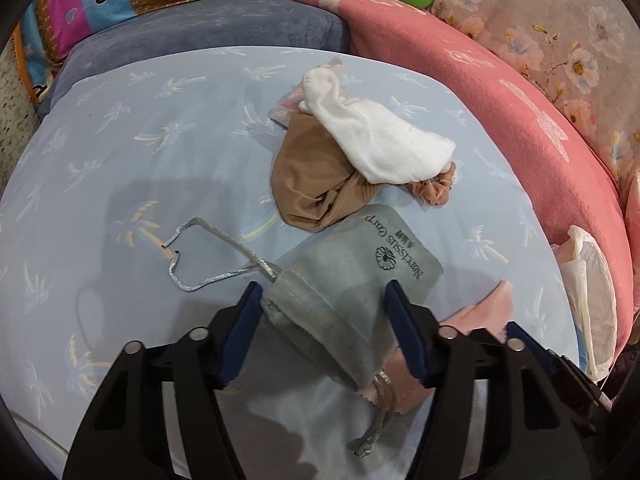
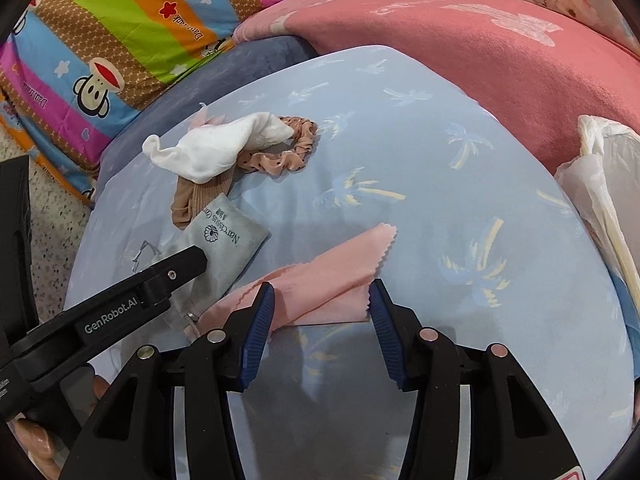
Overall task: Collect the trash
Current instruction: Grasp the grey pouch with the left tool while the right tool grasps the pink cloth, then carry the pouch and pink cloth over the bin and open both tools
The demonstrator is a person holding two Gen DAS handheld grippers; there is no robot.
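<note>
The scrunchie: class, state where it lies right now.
In the right wrist view the pink scrunchie lies upper left on the blue sheet, partly under the white sock, beyond the grey pouch.

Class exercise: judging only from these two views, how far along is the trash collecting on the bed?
Nothing looks collected yet. In hand: the open left hand-held gripper straddles the grey pouch; the open right hand-held gripper straddles the pink cloth. Left: white sock, tan stocking, scrunchie.
</note>
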